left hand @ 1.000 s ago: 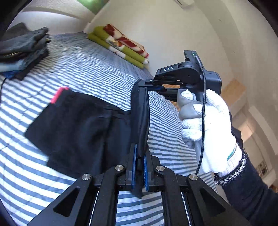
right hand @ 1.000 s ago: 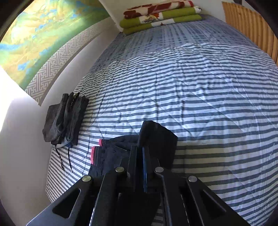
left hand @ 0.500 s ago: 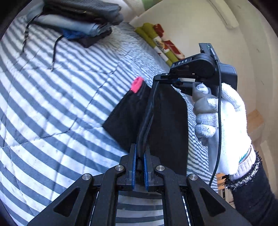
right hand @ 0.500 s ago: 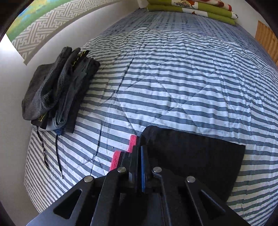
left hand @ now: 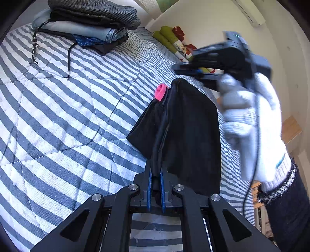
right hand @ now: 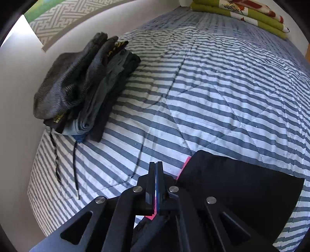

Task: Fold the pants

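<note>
While clamped on a thick fold of black cloth, left hand-held gripper (left hand: 155, 184), blue pads pinching the edge of the pants (left hand: 189, 135). Pants folded into a dark slab, near edge raised in that grip, far part draped down toward the striped bed (left hand: 58, 120), pink cuff (left hand: 160, 92) peeking at the far corner. Just past the cloth's far tip, right hand-held gripper (left hand: 180, 68), blurred, above the pants and apart from them, gripped by a white-gloved hand (left hand: 251, 124) with a dark sleeve behind. From its own camera, right hand-held gripper (right hand: 156, 170) pressed together, blue pads meeting, nothing seen between the tips; black pants (right hand: 242, 186) low and to the right of it, a sliver of pink at the edge. Farther out on the quilt, a stack of folded clothes (left hand: 87, 25) by the wall, drawstrings (left hand: 68, 58) trailing onto the stripes. At the far end of the bed, a folded green blanket (right hand: 242, 13).
</note>
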Demonstrator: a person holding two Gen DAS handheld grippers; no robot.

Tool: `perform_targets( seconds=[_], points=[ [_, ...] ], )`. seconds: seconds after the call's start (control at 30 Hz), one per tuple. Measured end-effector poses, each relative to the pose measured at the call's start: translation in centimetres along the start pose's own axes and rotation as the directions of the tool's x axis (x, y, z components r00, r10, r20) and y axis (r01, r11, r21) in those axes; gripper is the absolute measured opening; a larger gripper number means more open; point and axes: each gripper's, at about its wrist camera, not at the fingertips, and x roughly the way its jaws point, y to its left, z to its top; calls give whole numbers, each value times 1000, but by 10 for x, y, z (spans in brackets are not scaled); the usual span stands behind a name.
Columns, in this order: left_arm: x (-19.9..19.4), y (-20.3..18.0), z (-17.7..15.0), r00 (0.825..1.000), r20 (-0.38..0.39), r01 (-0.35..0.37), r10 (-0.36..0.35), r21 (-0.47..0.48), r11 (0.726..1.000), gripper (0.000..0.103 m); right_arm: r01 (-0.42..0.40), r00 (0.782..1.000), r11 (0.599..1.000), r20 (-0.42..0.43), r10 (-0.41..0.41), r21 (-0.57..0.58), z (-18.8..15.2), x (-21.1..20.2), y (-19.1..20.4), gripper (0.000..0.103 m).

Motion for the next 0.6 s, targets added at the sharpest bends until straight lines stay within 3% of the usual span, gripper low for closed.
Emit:
perform_targets(
  seconds=[0.07, 0.17, 0.27, 0.33, 0.37, 0.4, 0.5, 0.6],
  points=[
    [-3, -3, 0, 1000, 9, -5, 5, -5, 1000, 7, 0, 996, 999, 87, -4, 40, -6, -38, -21, 11],
    [-5, -5, 7, 999, 37, -30, 30, -16, 999, 7, 84, 981, 995, 174, -91, 44, -32, -84, -57, 12],
    [0, -8, 9, 997, 39, -61, 62, -6, 998, 8, 141, 978, 988, 146, -149, 60, -61, -97, -89, 12],
    [1, -13, 8, 994, 42, -103, 102, 19, 994, 17, 174, 977, 983, 117, -180, 58, -76, -94, -100, 12],
    [-3, -16, 8, 990, 49, -137, 136, 23, 990, 30, 179, 977, 982, 105, -184, 60, -83, -91, -104, 12],
    [-7, -18, 8, 985, 62, -165, 163, 27, 986, 36, 165, 981, 984, 88, -170, 64, -89, -89, -108, 12],
    [-35, -29, 12, 965, 149, -223, 215, 44, 974, 36, 121, 988, 990, 87, -127, 77, -101, -88, -110, 12],
    [-57, -55, 19, 963, 203, -201, 177, 102, 974, 36, 100, 990, 994, 98, -103, 36, -108, -91, -103, 12]
  ],
)
